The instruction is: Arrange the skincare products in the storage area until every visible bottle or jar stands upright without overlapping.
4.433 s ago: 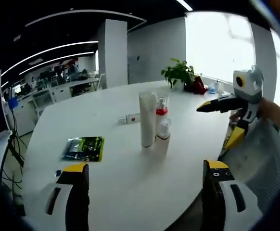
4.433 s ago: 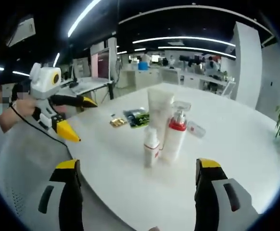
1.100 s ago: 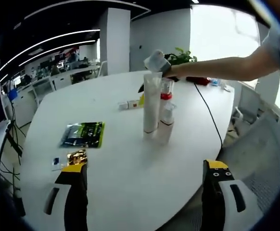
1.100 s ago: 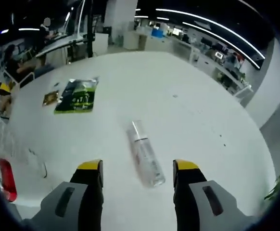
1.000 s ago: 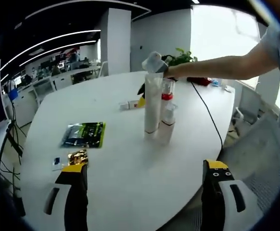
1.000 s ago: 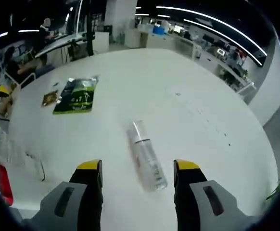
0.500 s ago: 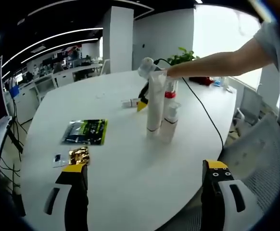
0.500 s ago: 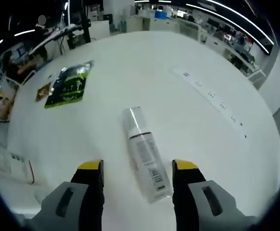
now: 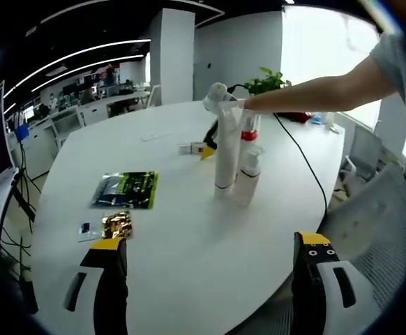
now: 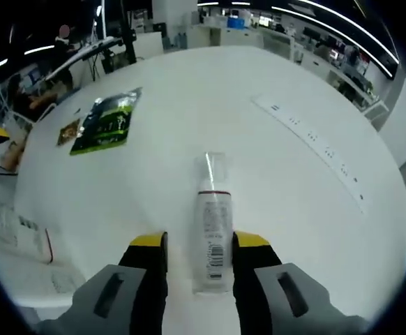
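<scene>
Right gripper (image 10: 199,244) jaws close around lying bottle (image 10: 211,237) on table (image 10: 307,202), contact unclear. Left gripper (image 9: 206,248) open, idle. Tube (image 9: 226,153) and bottles upright beyond. Risk: round bottle rolling or slipping from off-centre pinch.

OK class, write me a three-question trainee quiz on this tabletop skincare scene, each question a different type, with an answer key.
1. True or false: the clear bottle between the right gripper jaws stands upright on the white table.
2. Multiple choice: in the left gripper view, what stands right beside the tall white tube? A) a mug B) a small pump bottle C) a book
3. Fill in: the green packet lies ____ on the table.

Key:
1. False; it lies on its side, cap pointing away from the gripper.
2. B
3. flat
</scene>
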`<state>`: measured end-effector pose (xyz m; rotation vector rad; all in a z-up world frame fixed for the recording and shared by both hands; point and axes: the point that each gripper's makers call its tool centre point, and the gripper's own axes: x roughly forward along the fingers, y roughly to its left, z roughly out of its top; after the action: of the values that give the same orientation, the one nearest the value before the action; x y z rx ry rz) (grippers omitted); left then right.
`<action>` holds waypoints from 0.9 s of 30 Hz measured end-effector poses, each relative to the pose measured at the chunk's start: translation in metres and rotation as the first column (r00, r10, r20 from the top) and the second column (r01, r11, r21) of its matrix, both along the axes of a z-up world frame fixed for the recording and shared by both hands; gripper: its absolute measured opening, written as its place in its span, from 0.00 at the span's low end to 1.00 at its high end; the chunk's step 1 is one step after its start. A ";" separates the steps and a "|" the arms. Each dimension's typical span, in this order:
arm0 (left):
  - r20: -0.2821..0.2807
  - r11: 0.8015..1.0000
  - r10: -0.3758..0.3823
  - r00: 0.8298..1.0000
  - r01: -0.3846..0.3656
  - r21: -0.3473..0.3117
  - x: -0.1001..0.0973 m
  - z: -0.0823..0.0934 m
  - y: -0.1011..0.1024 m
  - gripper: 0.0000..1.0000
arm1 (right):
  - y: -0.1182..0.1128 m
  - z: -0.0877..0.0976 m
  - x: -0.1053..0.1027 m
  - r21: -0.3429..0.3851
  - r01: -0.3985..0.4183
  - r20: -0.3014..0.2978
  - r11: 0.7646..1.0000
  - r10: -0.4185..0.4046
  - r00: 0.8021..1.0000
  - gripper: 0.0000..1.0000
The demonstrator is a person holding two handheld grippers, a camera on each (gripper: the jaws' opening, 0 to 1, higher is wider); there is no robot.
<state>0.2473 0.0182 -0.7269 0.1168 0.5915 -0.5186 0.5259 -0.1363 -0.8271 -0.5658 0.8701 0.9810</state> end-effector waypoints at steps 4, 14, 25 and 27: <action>0.006 1.000 -0.007 1.000 0.007 -0.003 0.000 0.001 -0.002 0.96 | -0.001 -0.001 0.000 -0.001 0.007 -0.003 1.000 -0.007 1.000 0.29; 0.022 1.000 -0.010 1.000 0.010 0.007 0.000 0.004 -0.002 0.96 | -0.003 0.001 -0.013 -0.005 0.036 -0.010 0.999 -0.036 0.999 0.21; 0.029 0.999 -0.039 0.999 0.038 0.027 -0.002 0.006 -0.008 0.96 | -0.009 0.040 -0.022 0.126 0.101 0.020 0.987 -0.105 0.994 0.20; 0.031 0.999 -0.041 0.999 0.041 0.027 -0.002 0.006 -0.008 0.96 | -0.013 0.047 -0.022 0.174 0.155 -0.004 0.972 -0.157 0.988 0.20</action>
<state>0.2449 0.0100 -0.7206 0.1621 0.5661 -0.5479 0.5037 -0.1497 -0.7798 -0.3472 0.7981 0.8992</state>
